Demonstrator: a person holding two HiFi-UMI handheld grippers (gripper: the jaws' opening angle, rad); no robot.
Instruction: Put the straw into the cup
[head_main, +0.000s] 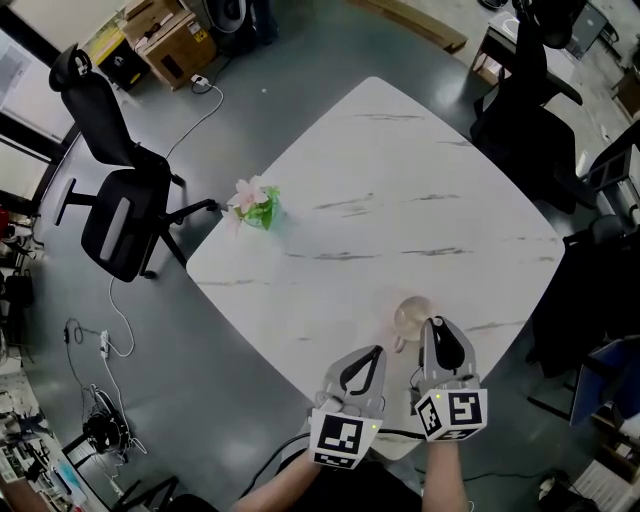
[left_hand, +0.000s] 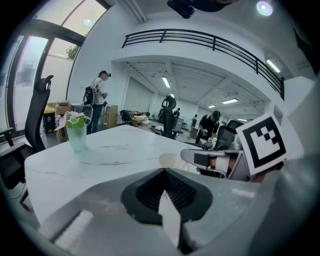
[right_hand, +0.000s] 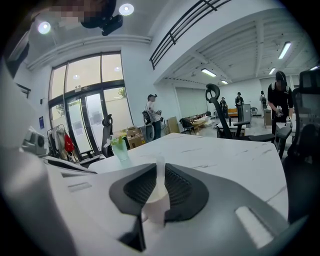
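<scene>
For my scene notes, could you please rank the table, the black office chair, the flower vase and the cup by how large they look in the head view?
1. table
2. office chair
3. flower vase and cup: they look about alike, and the cup sits nearer the camera, so unranked.

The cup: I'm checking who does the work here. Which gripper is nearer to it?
Right. The right gripper is at the cup, fingers either side of the straw rising from it. The left gripper is apart from it, back towards the person.
</scene>
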